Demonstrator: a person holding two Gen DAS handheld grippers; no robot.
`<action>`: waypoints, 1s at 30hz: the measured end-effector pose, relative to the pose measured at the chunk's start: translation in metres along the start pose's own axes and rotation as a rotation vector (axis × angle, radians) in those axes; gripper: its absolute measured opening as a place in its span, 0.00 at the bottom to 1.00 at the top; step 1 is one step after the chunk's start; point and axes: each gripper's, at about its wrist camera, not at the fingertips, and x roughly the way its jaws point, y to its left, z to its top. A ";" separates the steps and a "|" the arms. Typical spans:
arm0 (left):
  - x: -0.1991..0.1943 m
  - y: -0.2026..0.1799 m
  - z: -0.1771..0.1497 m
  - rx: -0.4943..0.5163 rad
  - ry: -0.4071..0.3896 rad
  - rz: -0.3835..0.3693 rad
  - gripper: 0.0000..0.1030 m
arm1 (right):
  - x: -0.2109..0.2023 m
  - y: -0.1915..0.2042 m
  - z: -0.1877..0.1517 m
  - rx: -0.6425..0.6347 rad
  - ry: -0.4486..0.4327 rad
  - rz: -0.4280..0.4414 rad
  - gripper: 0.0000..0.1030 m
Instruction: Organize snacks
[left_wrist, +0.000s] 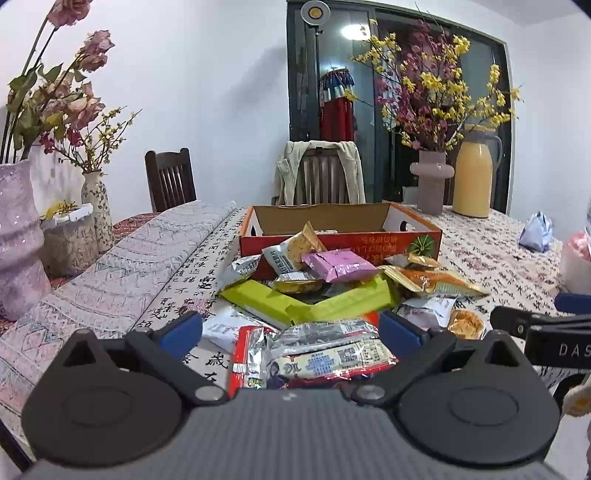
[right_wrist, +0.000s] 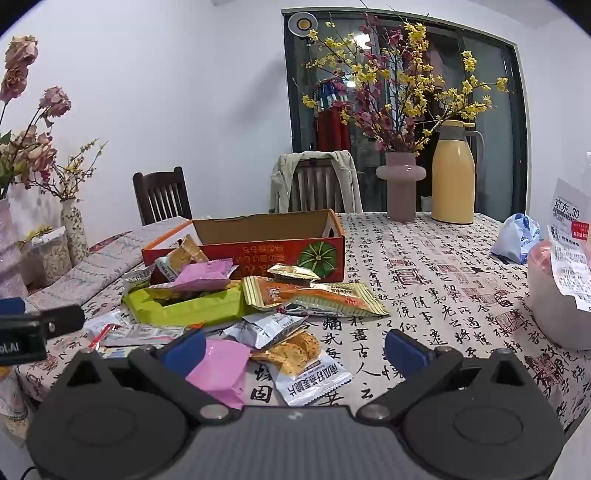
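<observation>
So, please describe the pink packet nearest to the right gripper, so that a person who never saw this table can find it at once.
Start at the orange cardboard box in the middle of the table; the snack pile spreads from it toward the camera. At the near edge, by the right gripper, whose jaws are open, lies the pink packet. It is plain, unprinted pink, unlike the white crisp packet beside it.

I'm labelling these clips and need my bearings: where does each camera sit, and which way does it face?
Left wrist: sits on the left tool, facing across the table at the snack pile and cardboard box; the right tool's tip shows at the right edge.
Right wrist: sits on the right tool, facing the same way; the left tool's tip shows at the left edge.
Shared: pile, box, yellow jug.
</observation>
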 end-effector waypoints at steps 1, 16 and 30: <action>0.001 0.009 -0.007 -0.020 0.011 -0.014 1.00 | 0.000 0.000 0.000 0.000 0.000 0.000 1.00; 0.005 0.001 -0.003 -0.011 0.048 0.015 1.00 | 0.000 -0.002 -0.003 0.002 0.013 0.003 1.00; 0.008 0.004 -0.006 -0.034 0.058 0.003 1.00 | 0.004 0.001 -0.003 -0.009 0.020 0.005 1.00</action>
